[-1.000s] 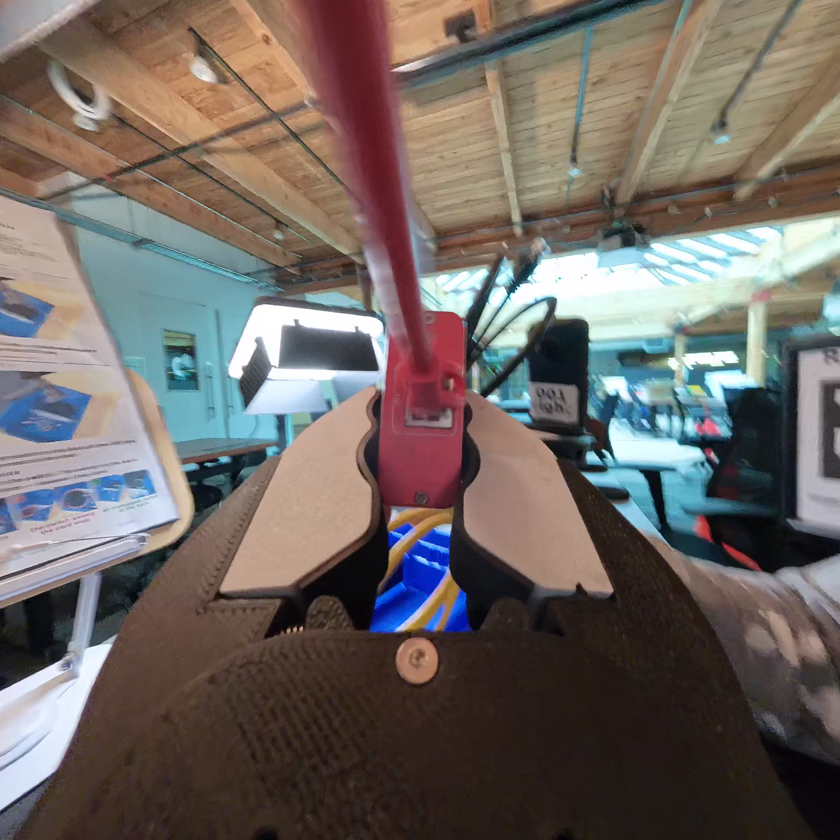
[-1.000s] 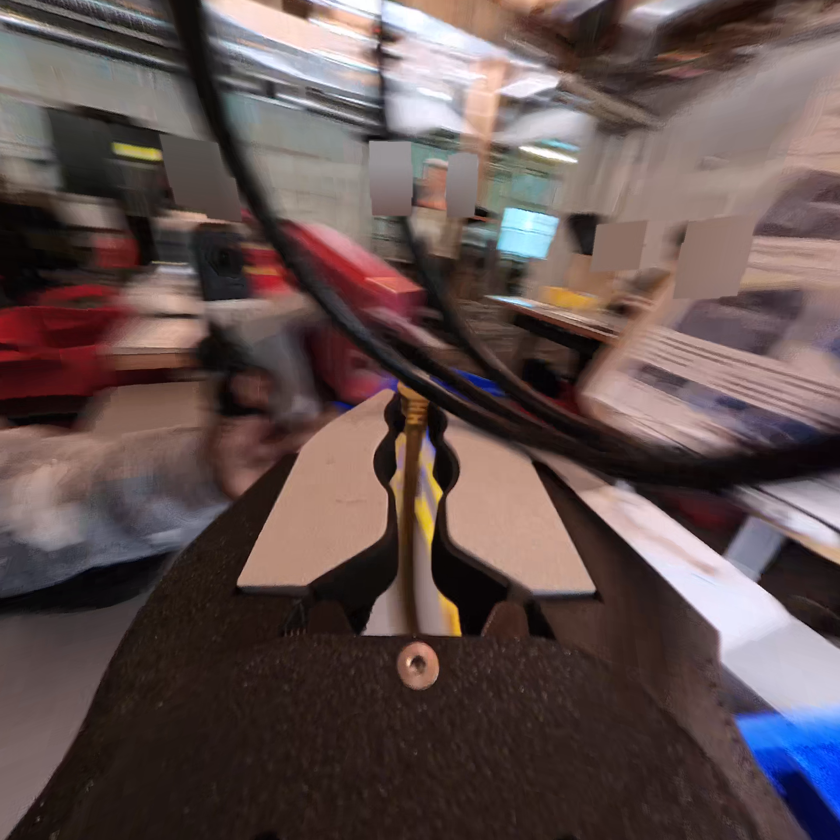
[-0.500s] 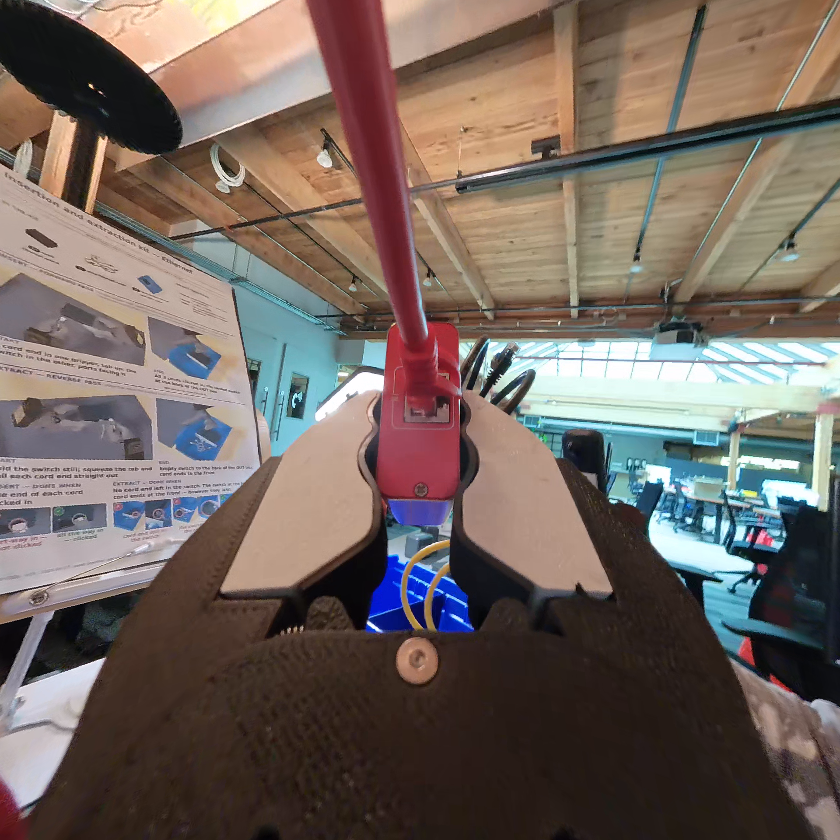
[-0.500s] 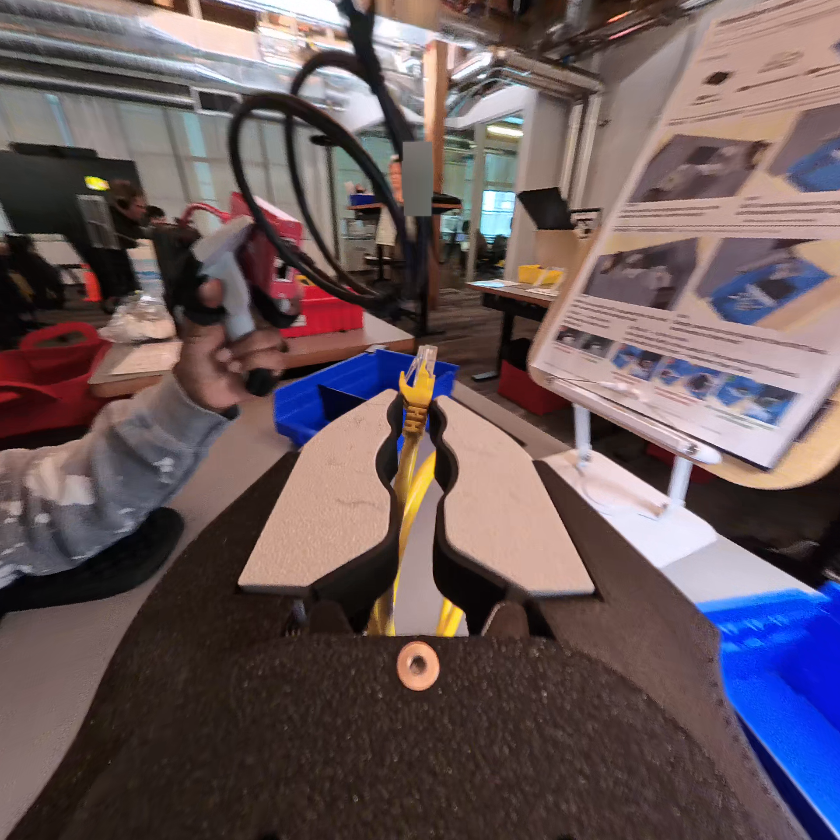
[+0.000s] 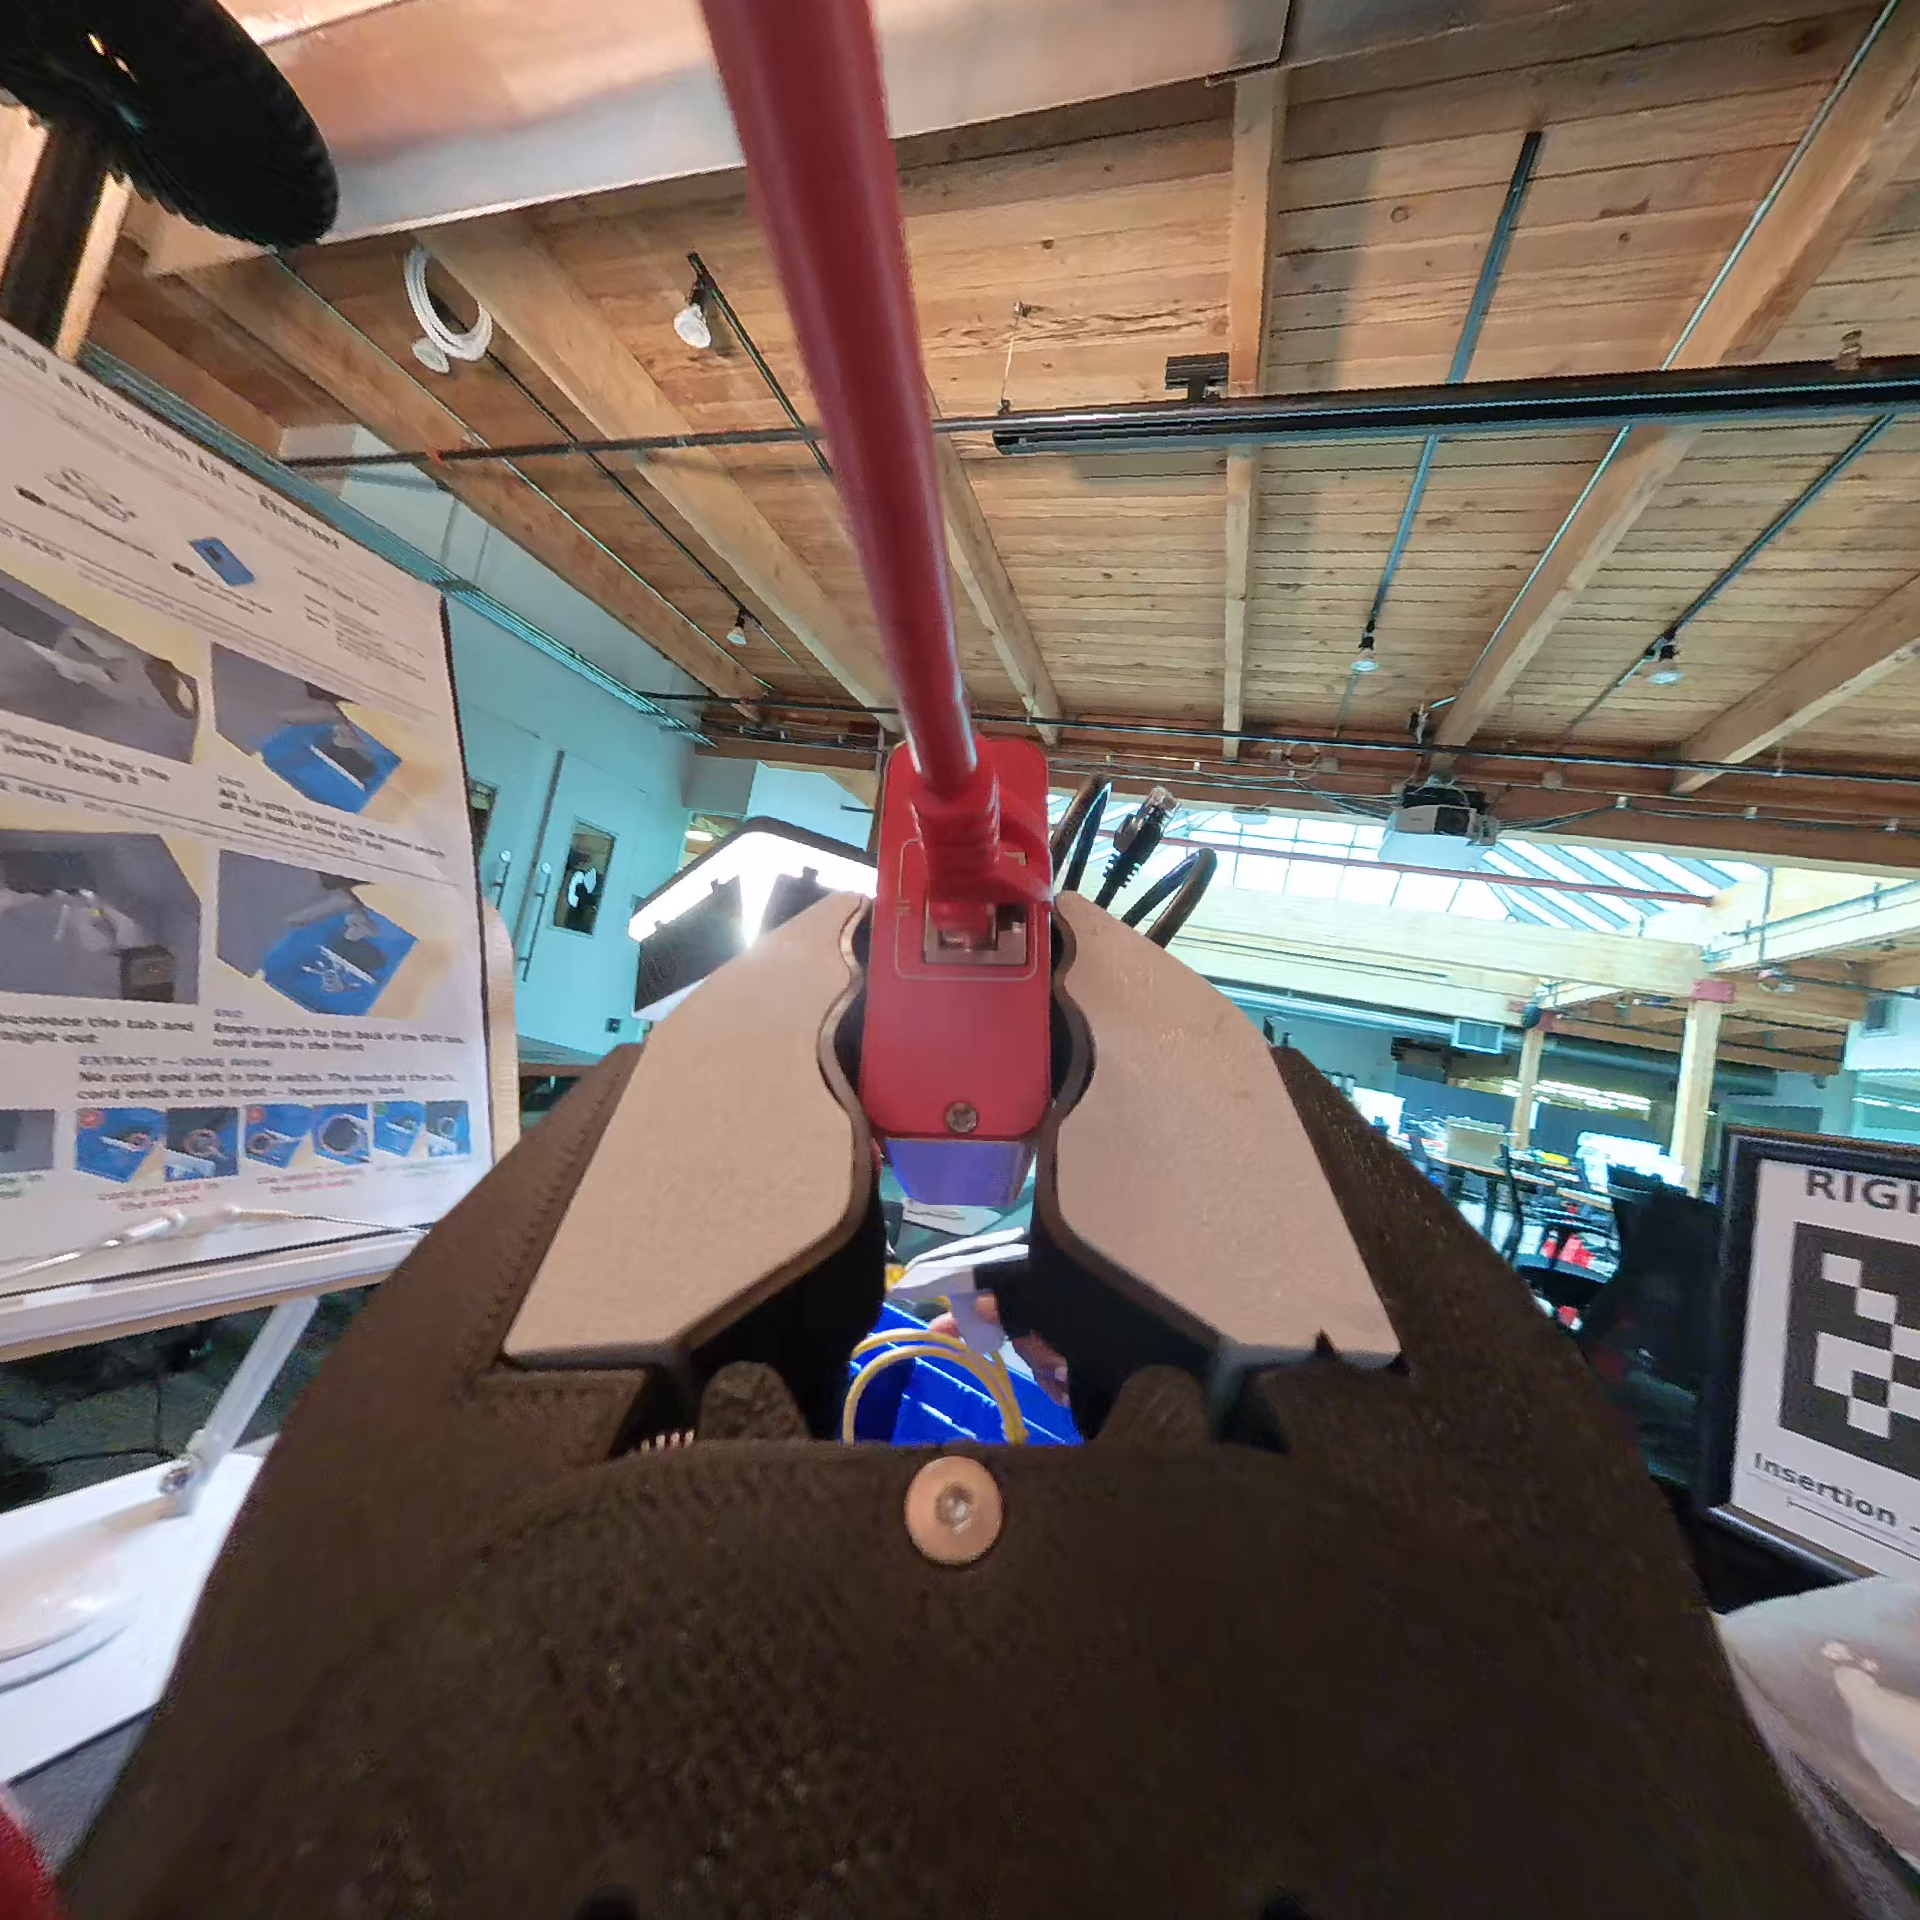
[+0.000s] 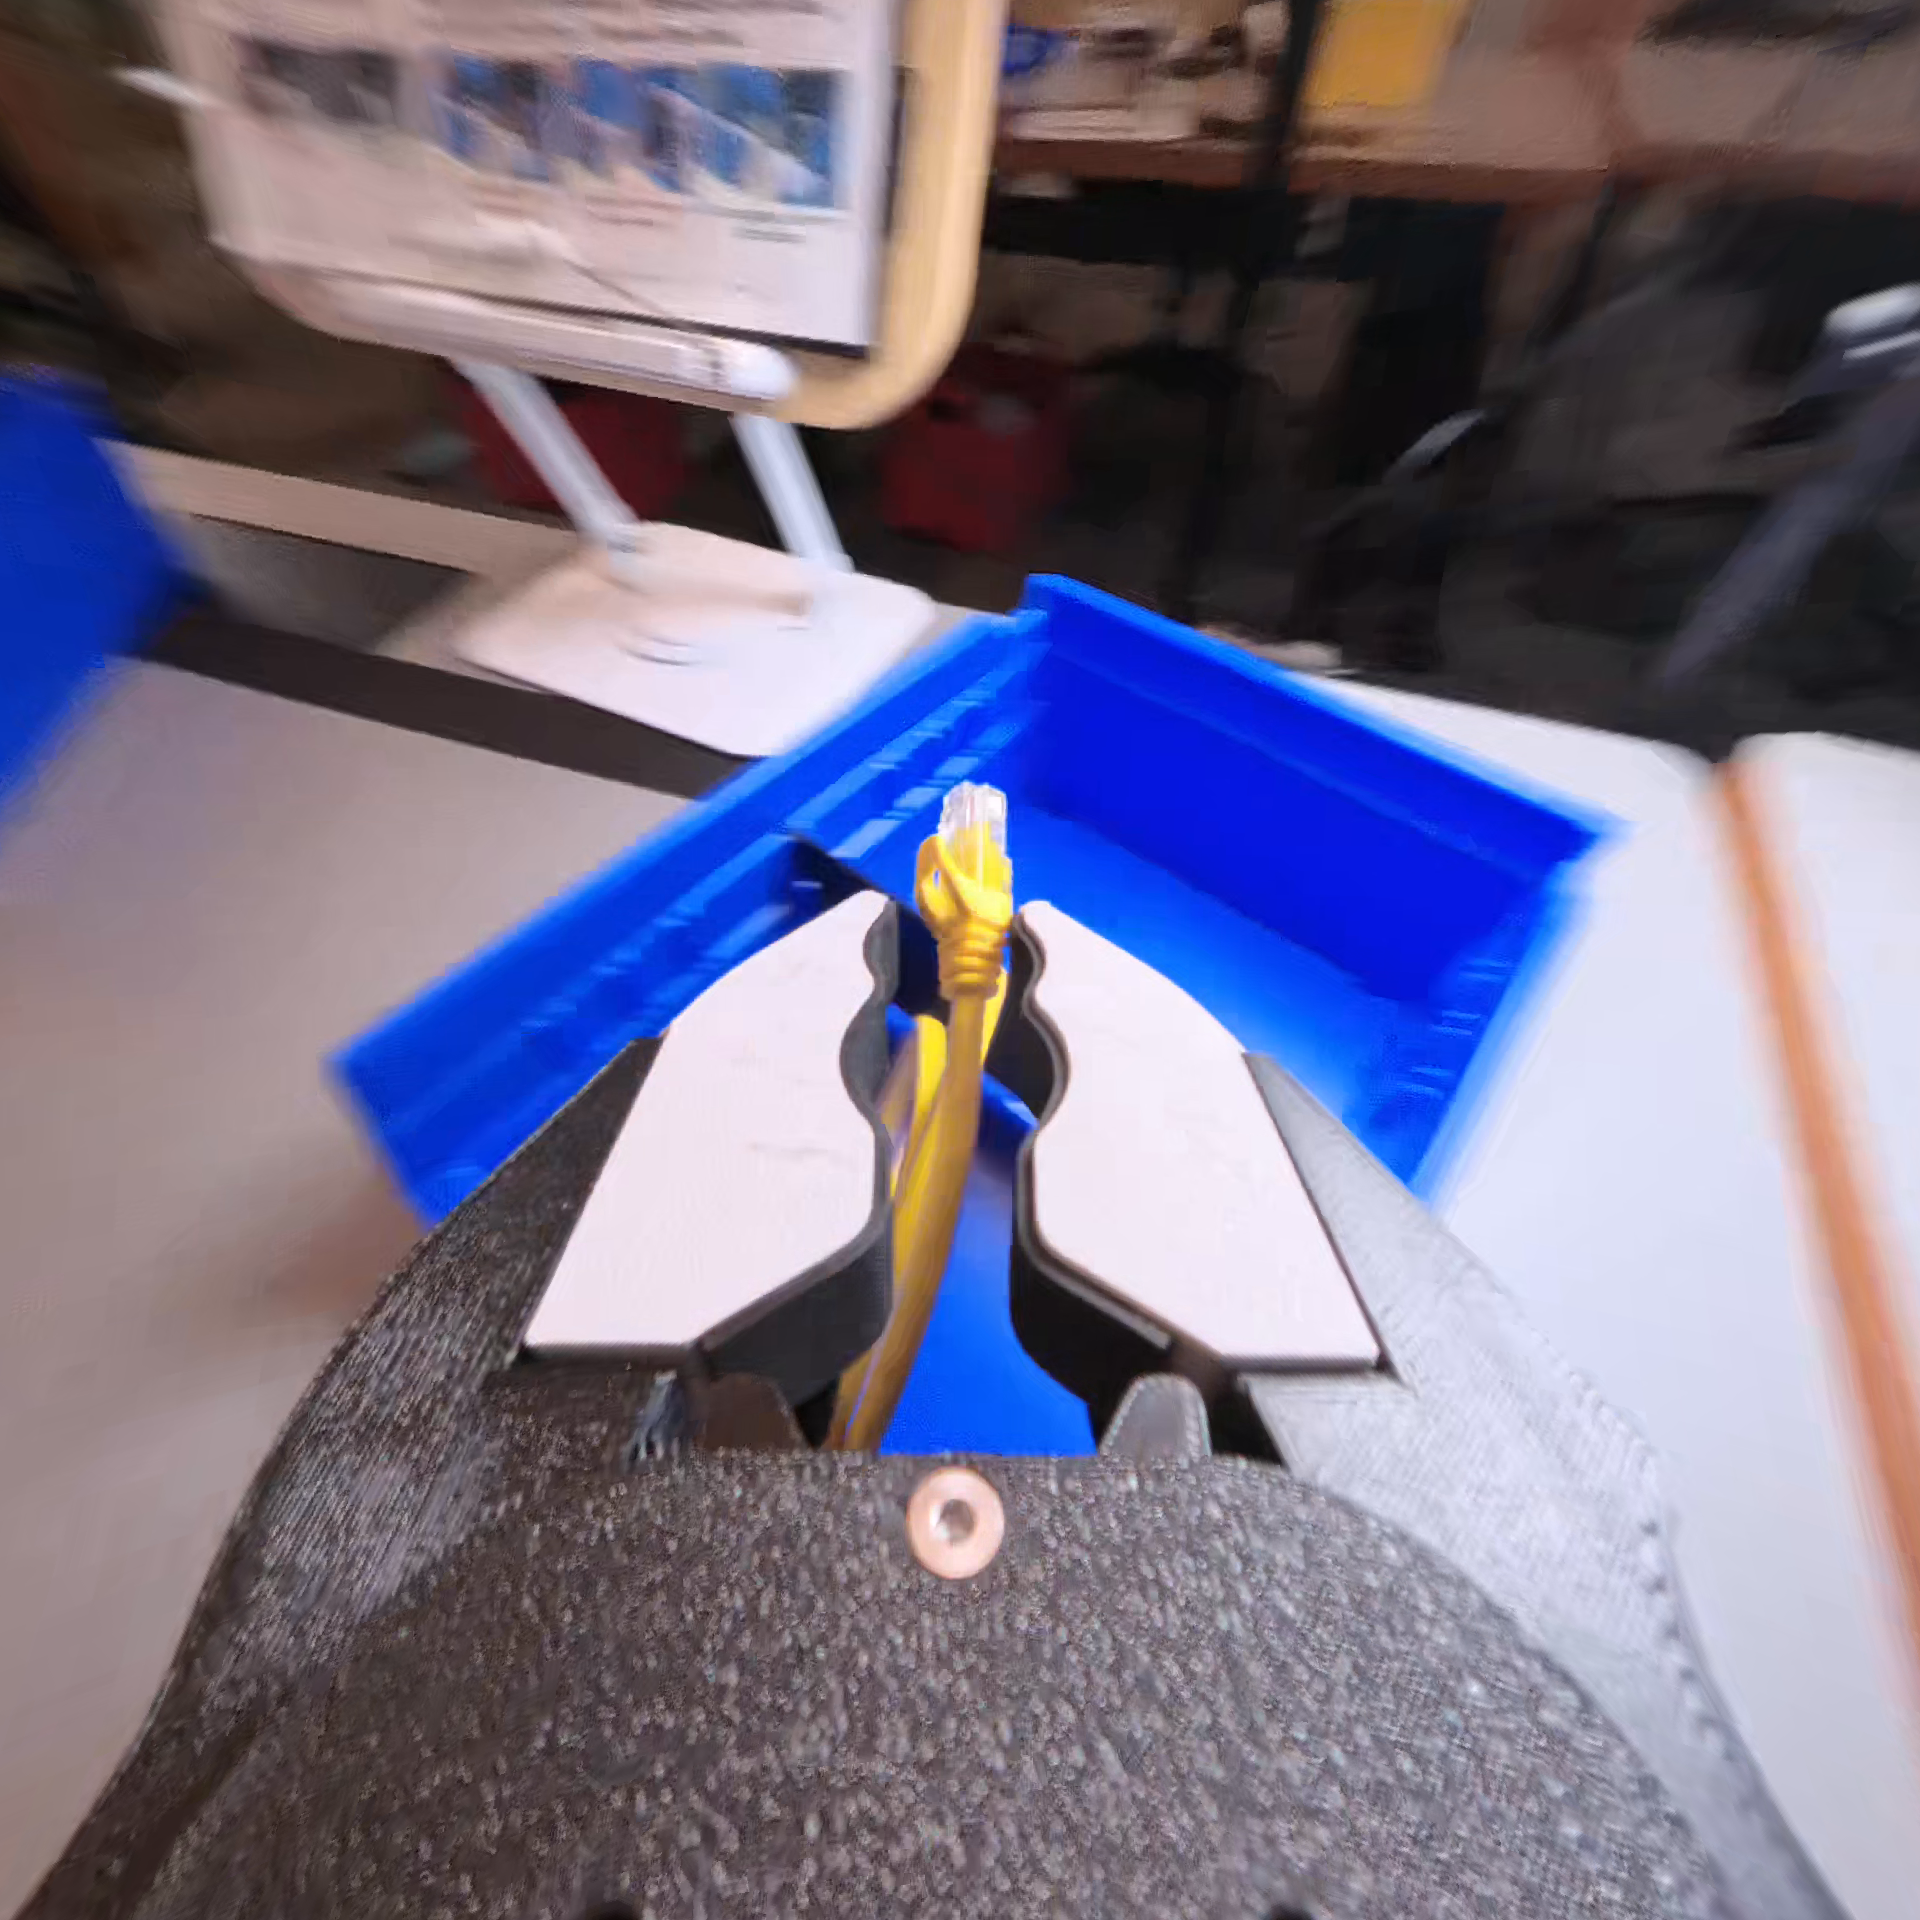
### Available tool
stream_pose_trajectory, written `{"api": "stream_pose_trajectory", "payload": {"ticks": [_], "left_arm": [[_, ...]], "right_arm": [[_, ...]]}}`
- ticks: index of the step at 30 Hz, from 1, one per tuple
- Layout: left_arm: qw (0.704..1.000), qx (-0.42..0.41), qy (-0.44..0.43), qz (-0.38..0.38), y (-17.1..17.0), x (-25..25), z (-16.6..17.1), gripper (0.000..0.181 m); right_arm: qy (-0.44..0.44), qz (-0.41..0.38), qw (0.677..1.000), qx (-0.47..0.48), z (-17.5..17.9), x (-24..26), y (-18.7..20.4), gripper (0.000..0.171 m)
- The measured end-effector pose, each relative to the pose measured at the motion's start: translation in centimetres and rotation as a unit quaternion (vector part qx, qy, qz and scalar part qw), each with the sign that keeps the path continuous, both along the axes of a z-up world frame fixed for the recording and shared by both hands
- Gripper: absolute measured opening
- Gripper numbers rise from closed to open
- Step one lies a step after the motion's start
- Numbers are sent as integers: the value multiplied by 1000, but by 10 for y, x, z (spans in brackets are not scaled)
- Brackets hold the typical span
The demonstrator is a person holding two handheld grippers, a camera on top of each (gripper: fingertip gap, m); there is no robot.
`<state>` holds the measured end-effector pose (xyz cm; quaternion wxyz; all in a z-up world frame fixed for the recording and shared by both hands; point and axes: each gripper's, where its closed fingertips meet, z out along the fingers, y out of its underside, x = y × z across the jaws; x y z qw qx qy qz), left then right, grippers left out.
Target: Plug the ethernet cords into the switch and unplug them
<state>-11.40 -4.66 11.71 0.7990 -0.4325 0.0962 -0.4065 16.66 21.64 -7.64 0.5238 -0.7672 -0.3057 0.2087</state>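
Observation:
My left gripper (image 5: pixel 961 914) is shut on the small red switch (image 5: pixel 956 1049) and holds it up toward the ceiling. A red ethernet cord (image 5: pixel 873 416) is plugged into its top port and runs up out of view. Black cords (image 5: pixel 1143 862) stick out behind the switch. My right gripper (image 6: pixel 956 914) is shut on a yellow ethernet cord (image 6: pixel 940 1143). Its clear plug (image 6: pixel 974 821) pokes out past the fingertips, above an open blue bin (image 6: pixel 1299 748). The yellow cord's loop (image 5: pixel 935 1371) shows low between my left fingers.
An instruction board on a white stand (image 5: pixel 208 883) stands to the left, and shows blurred in the right wrist view (image 6: pixel 582 208). A framed marker sign (image 5: pixel 1829 1351) stands at the right. The bin rests on a grey table (image 6: pixel 260 987). Another blue bin's edge (image 6: pixel 62 520) is at far left.
My right gripper has swung down from facing the room to point into the blue bin, still holding the yellow cord. My left gripper has shifted slightly with the switch; the marker sign came into view.

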Motion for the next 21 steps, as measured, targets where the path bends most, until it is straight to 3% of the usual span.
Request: {"api": "stream_pose_trajectory", "payload": {"ticks": [4, 9, 14, 16, 19, 21], "left_arm": [[1000, -13, 10, -12, 7, 11, -8, 30], [999, -32, 7, -31, 15, 23, -18, 30], [997, -52, -3, -48, 22, 32, -27, 30], [996, -58, -13, -59, 24, 35, -29, 30], [996, -62, -28, -63, 26, 36, -32, 30], [995, -61, -39, -63, 27, 36, -33, 30]], "right_arm": [[-25, -43, 997, 64, 21, 16, 3, 27], [17, -8, 994, 110, 57, 4, -16, 31], [170, 198, 962, 85, 97, -54, -83, 24], [159, 284, 945, 39, 85, -78, -109, 22], [85, 450, 888, -41, 43, -110, -168, 20], [88, 493, 865, -23, 34, -138, -193, 19]]}}
